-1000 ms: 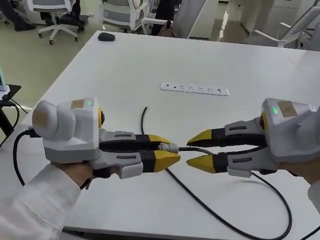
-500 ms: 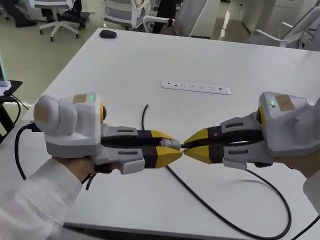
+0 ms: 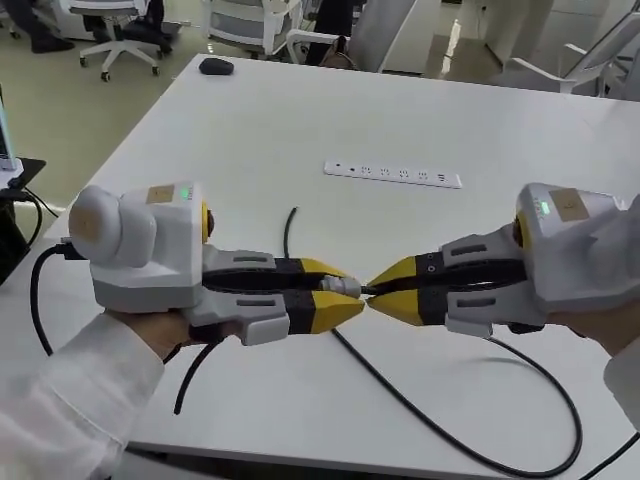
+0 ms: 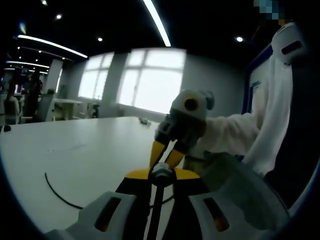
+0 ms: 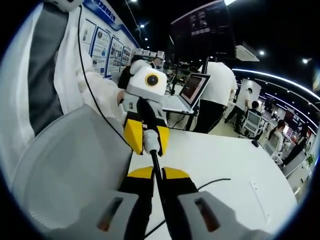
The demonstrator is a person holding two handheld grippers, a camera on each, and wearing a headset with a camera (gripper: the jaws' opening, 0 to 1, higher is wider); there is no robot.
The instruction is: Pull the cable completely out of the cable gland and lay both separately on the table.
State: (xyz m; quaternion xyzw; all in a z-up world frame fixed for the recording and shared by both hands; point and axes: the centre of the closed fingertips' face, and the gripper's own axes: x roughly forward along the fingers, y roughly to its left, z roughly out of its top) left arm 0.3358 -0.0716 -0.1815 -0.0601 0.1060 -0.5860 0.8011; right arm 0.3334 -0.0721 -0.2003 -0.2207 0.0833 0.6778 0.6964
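My left gripper [image 3: 350, 294] is shut on the white cable gland [image 3: 341, 286], held above the white table [image 3: 250, 130]. The black cable [image 3: 440, 430] comes out of the gland's right end, and my right gripper [image 3: 372, 294] is shut on it tip to tip with the left. From there the cable loops down across the table to the right. In the left gripper view the gland [image 4: 161, 174] sits between my own jaws, with the right gripper [image 4: 169, 148] just beyond. In the right gripper view the cable [image 5: 155, 165] runs from my gripper [image 5: 152, 173] to the gland [image 5: 150, 140].
A white power strip [image 3: 392, 176] lies mid-table beyond the grippers. A dark mouse [image 3: 215, 67] rests near the far left corner. Office chairs [image 3: 120, 30] stand past the table. A black cord end [image 3: 195, 375] hangs under the left hand, near the table's front edge.
The right gripper, open around the cable a second ago, has shut on it right at the gland. The left gripper still holds the gland. A black cord end now dangles lower under the left hand.
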